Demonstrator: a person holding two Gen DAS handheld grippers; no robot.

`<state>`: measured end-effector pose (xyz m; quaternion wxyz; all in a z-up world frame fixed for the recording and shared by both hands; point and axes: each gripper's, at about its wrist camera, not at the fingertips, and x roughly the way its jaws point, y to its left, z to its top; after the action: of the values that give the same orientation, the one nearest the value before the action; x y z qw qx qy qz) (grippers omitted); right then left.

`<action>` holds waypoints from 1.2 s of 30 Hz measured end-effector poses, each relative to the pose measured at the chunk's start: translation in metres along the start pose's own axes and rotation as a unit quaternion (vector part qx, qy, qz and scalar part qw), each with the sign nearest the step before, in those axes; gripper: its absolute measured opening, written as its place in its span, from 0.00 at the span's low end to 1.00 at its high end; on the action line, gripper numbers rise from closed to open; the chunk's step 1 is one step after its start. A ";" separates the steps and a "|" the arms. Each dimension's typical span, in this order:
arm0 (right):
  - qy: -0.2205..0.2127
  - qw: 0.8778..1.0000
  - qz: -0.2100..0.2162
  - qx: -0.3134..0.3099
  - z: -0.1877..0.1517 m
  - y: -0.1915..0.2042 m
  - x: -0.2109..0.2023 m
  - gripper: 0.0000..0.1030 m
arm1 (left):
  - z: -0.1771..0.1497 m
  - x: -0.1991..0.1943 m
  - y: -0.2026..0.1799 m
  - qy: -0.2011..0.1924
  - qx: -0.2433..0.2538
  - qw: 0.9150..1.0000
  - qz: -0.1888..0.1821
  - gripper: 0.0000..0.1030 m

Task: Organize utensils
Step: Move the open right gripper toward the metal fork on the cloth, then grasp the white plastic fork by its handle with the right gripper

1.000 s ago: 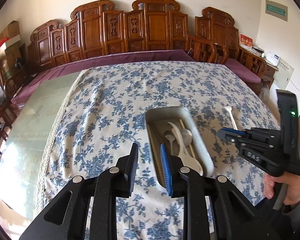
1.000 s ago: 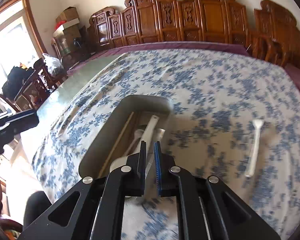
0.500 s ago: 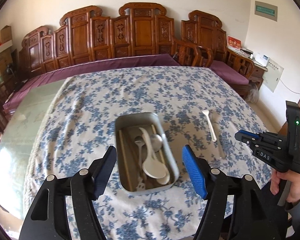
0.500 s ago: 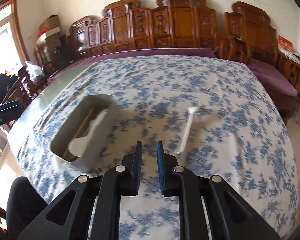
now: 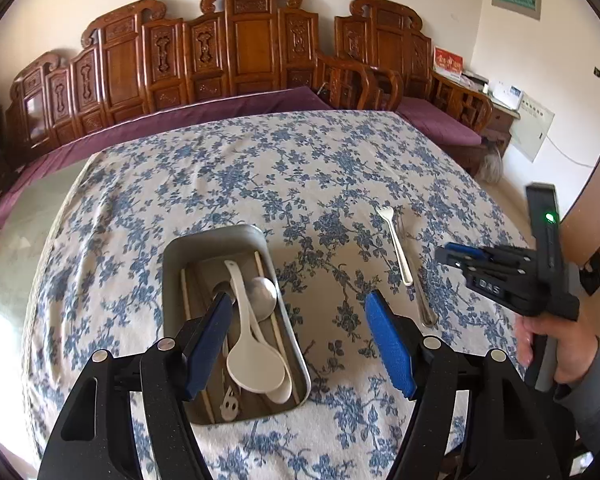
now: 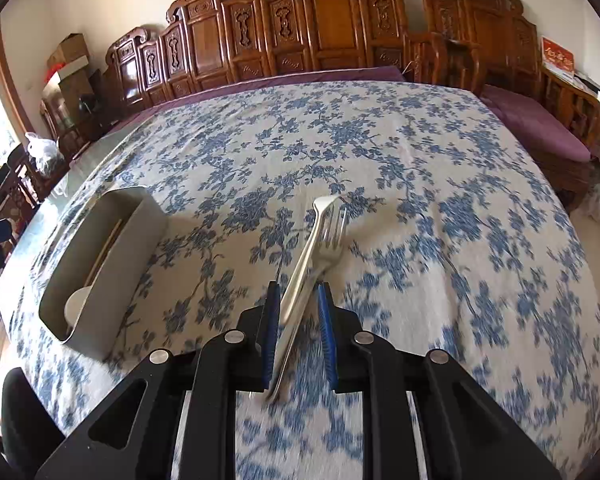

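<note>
Both grippers are the same build: matte black, slightly speckled plastic arms with cut-out slots and round silver screw heads at the pivots. The left gripper point(image 5: 300, 344) has ribbed bright-blue pads point(image 5: 392, 350) on its fingers, same on the right gripper point(image 6: 299, 340). The right one's side reads "DAS" in white, with a green LED lit on its upright black bar. The hand point(image 5: 556, 344) on it comes out of a grey sleeve point(image 5: 596, 396).

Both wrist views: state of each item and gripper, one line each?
metal tray: on the tablecloth, holding utensils
white spoon: lying in the tray
metal spoon: lying in the tray
white fork: flat on the cloth, outside the tray
metal fork: flat on the cloth, beside the white fork
left gripper: open, empty
right gripper: opening, fork handles between its jaws, not gripped
</note>
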<state>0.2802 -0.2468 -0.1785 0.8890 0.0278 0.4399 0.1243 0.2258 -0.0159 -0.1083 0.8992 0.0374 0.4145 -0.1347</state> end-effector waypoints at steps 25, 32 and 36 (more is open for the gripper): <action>0.043 0.997 -0.047 -0.048 0.031 0.020 0.088 0.12 | -0.008 0.028 0.007 0.021 -0.005 1.000 -0.008 0.64; 0.032 0.998 -0.021 -0.047 0.029 0.024 0.072 0.04 | -0.009 0.025 0.000 0.020 -0.003 1.000 -0.007 0.64; 0.008 0.999 0.000 -0.032 0.030 0.015 0.038 0.04 | -0.007 0.029 -0.011 0.022 0.004 1.000 -0.010 0.64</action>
<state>0.3231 -0.2211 -0.1866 0.8858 -0.0018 0.4427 0.1391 0.2353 -0.0317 -0.1339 0.8885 0.0402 0.4336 -0.1447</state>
